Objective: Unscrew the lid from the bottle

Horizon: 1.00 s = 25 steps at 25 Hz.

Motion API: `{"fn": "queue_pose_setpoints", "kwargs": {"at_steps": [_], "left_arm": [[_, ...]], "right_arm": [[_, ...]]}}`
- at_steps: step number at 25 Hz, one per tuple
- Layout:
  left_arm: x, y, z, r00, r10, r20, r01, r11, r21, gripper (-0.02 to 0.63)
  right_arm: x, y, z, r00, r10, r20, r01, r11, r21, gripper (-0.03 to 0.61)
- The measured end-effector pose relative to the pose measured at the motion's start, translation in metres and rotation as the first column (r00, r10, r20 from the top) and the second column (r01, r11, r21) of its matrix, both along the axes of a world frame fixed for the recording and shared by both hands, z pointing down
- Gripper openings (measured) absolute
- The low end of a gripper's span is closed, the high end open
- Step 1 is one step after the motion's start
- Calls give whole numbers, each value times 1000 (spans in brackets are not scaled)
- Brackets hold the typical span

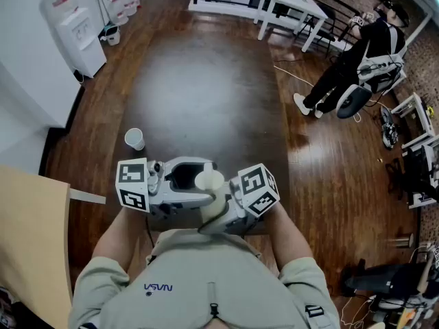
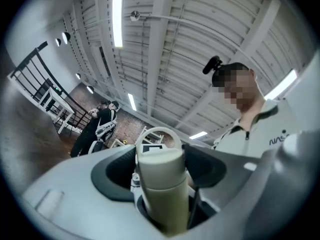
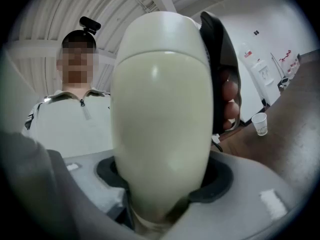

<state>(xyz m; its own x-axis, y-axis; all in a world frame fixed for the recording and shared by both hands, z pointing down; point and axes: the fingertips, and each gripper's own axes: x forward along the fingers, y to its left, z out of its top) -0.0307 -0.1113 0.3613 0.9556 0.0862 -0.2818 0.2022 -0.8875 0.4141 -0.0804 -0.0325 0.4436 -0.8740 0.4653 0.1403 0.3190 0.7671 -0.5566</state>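
Observation:
A cream bottle (image 1: 215,208) stands nearly upright in front of my chest, and its lid (image 1: 209,180) points up at the head camera. My left gripper (image 1: 199,184) comes in from the left, with its dark pads (image 2: 207,166) pressed on either side of the lid (image 2: 160,164). My right gripper (image 1: 221,208) is shut on the bottle's body (image 3: 160,129), which fills the right gripper view. A pale loop (image 2: 160,131) rises behind the lid. Both grippers are tilted upward, toward me.
A paper cup (image 1: 134,138) stands on the wooden floor ahead. A water dispenser (image 1: 74,29) stands far left, a white table (image 1: 291,9) at the back, and a seated person (image 1: 357,60) far right. A beige tabletop (image 1: 27,238) lies at my left.

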Motion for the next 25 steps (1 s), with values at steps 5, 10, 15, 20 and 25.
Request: {"fn": "queue_pose_setpoints", "kwargs": {"at_steps": [5,10,15,20,25], "left_arm": [[0,-1,4,999,-30,20,29,1000,7,288],[2,-10,6,984,-168,64,164,984,69,288],[1,-26,7,908,-409,95,388,903,183,288],[4,-36,29,751,-640,160,586,758,286,284],[4,-33,57,680,-700,218,656,714,244,278]], "right_arm": [[0,-4,7,999,35,-24,-34,999,17,299],[-7,-30,20,970,230,-80,-218,967,129,299],[-7,-75,36,834,535,-133,-476,821,314,299],[12,-114,67,544,821,-172,-659,545,518,299],[18,-112,94,456,868,-196,-678,481,555,299]]}}
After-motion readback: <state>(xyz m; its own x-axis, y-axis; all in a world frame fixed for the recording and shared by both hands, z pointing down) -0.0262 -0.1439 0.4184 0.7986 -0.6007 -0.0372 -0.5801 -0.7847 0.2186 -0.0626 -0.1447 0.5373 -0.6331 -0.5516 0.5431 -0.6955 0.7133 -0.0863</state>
